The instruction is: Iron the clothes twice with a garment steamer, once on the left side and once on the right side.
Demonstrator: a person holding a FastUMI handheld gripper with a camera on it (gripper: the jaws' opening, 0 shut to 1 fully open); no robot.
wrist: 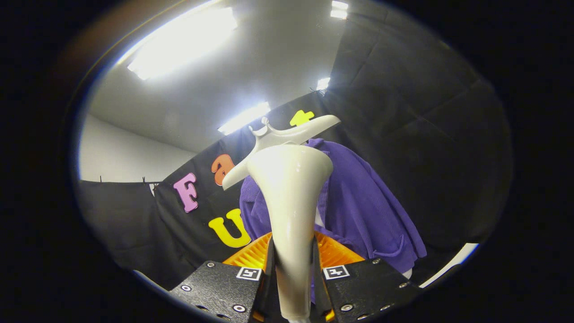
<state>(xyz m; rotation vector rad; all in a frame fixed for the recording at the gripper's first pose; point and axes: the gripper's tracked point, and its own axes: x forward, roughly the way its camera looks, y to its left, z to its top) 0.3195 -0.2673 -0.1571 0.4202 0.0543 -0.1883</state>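
Gripper view is looking upward along the two fingers, and the gripper (293, 273) is clenching the steamer (291, 202) by its narrow handle, one finger pressing on each side of it. Between the fingers the pale handle is rising and widening into a flared head, which is standing upright and pointing toward the garment. Just beyond that head, a purple jacket (358, 206) is hanging on a white hanger (287, 134); one arm of the hanger is sticking out bare to the left, while the jacket is draping down to the right and behind the steamer. Whether the head is touching the cloth cannot be told. Near the fingers an orange ribbed part (336, 253) is showing on both sides of the handle. Ceiling lights (179, 42) are glowing far above.
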